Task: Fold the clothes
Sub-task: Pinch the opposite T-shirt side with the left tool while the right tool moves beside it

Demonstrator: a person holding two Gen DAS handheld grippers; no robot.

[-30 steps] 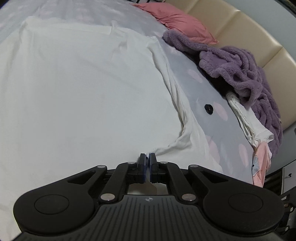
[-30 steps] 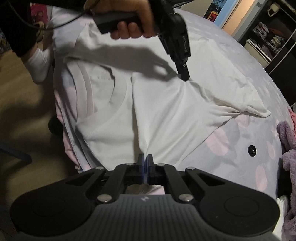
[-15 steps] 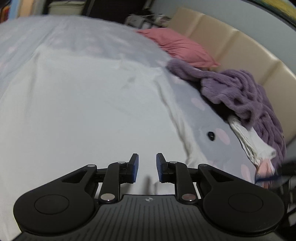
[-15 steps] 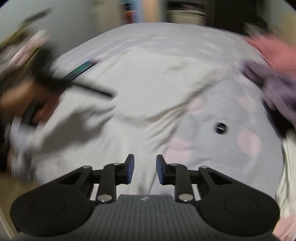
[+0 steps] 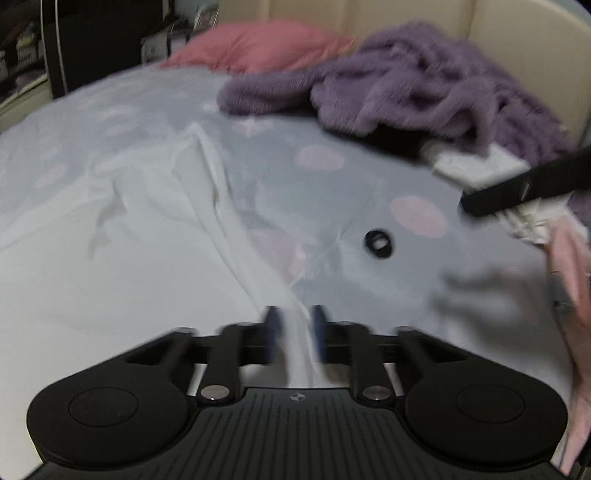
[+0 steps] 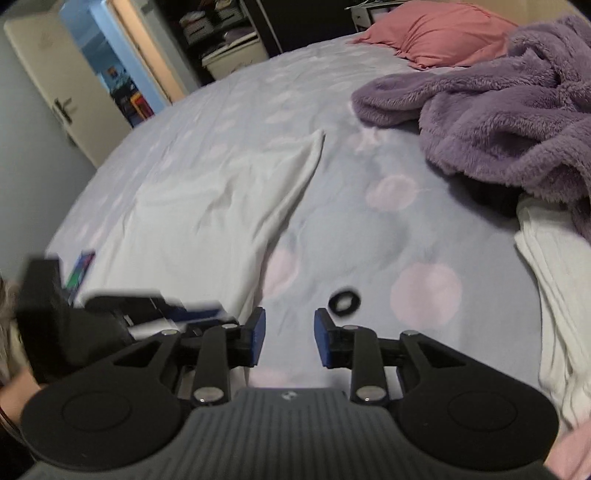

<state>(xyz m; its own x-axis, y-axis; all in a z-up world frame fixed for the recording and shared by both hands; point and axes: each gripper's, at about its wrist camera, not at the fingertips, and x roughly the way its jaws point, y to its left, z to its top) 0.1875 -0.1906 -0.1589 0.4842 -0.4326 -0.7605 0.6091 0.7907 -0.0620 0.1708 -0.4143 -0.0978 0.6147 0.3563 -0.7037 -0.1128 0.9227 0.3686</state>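
Lying spread across the lilac bedsheet with pale pink spots (image 6: 388, 236), the white cotton T-shirt (image 6: 221, 214) covers the sheet's left part. Left of the small black ring (image 6: 342, 302) that rests on the sheet, the left gripper (image 5: 294, 334) is closing its blurred jaws, with a ridge of the shirt's edge rising between them; whether the pads already pinch it I cannot tell. Just below the ring, the right gripper (image 6: 289, 339) has its jaws spread and opening, with only bare sheet between them. Right of the ring lie a fluffy purple robe (image 6: 498, 110), a folded white garment (image 6: 554, 295) beneath it, and farther back a pink pillow (image 6: 436, 29).
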